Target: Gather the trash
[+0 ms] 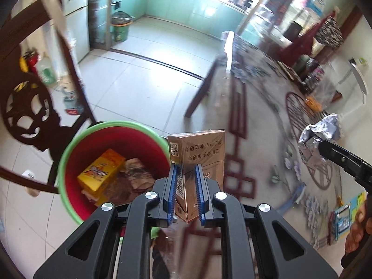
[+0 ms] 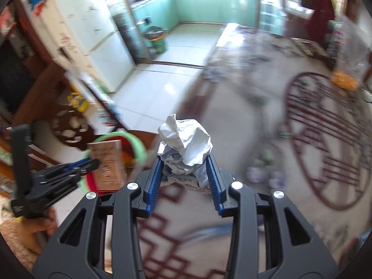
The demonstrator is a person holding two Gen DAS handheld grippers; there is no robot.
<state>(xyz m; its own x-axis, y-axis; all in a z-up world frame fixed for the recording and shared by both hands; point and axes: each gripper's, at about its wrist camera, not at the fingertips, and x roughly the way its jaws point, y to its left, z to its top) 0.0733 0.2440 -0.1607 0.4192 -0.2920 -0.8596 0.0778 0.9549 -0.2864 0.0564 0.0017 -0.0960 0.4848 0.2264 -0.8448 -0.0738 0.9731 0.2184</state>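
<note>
While both my hands are loaded, the red bin (image 1: 111,139) with its green rim is the landmark I go by: it stands on the pale tiled floor (image 1: 130,86), tucked against the edge of the bench (image 1: 262,116), which wears a cloth printed with dark red lattice and a round emblem. My left tool (image 1: 186,169) is clamped on a brown cigarette pack (image 1: 197,148), its blue pads pressing the narrow sides, and the pack hangs just beside the bin's rim on the bench side, not over the opening. My right tool (image 2: 184,162) is closed around a crumpled ball of white paper (image 2: 186,144), which sits above the bench cloth, farther from the bin than the pack. Behind the bin, on the side away from the bench, a dark carved wooden chair (image 1: 28,107) crowds close, its frame almost touching the rim. Well beyond the bin, through a doorway, a second green bin (image 1: 121,29) lined with a dark bag stands on the kitchen floor. Far across the bench from the red bin lies a clear plastic bag (image 2: 348,69) with something orange in it. Inside the red bin I see a yellow carton (image 1: 100,172) leaning against the wall and crumpled brownish paper (image 1: 137,174) next to it.
</note>
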